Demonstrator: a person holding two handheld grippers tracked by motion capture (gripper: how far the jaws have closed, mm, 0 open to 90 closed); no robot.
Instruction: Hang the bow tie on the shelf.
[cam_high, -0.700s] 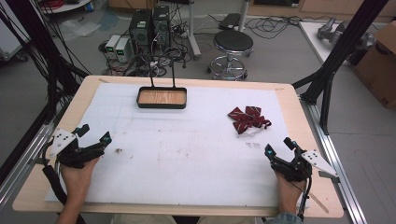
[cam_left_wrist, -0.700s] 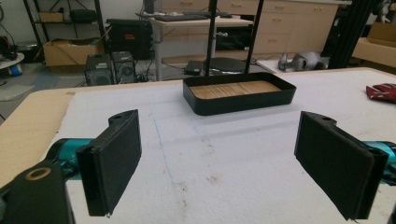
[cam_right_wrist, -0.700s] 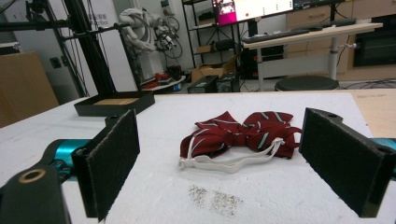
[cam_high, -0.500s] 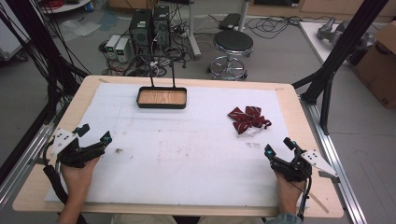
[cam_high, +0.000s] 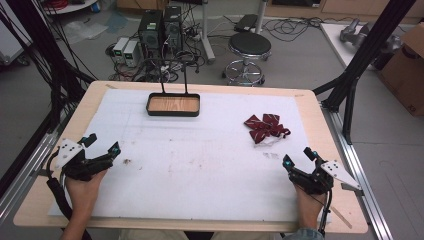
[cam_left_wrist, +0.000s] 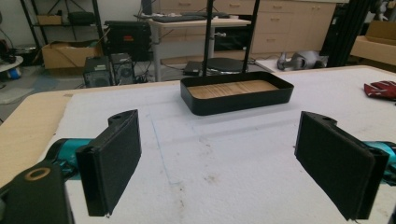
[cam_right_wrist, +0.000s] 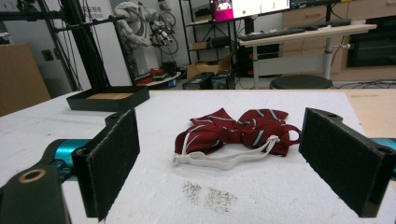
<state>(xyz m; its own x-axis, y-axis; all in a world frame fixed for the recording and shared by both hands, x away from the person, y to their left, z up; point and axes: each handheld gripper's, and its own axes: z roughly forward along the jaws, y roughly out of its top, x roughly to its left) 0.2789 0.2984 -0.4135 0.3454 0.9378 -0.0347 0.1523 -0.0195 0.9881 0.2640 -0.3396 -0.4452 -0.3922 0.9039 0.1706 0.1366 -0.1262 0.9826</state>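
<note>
**Bow tie untouched, both grippers waiting at the near edge**

From what I see, nothing is done yet. The red striped bow tie (cam_high: 265, 127) lies flat on the white mat toward the right side of the worktop (cam_high: 40, 200), its white elastic strap trailing toward the near edge. The black tray (cam_high: 173, 104) with the wooden floor sits at the far edge, left of centre, and holds nothing. I judge that the whole job is left: reach, grasp, lift and, likely, carry the tie to the tray.

My right gripper (cam_high: 296, 156) rests near the near-right corner, jaws wide apart with nothing between them. In the right gripper view the bow tie (cam_right_wrist: 238, 133) lies straight ahead of the jaws, near but not touching. My left gripper (cam_high: 102, 144) sits near the near-left corner, jaws apart and empty, well apart from the tie and facing the tray (cam_left_wrist: 236, 92).
</note>
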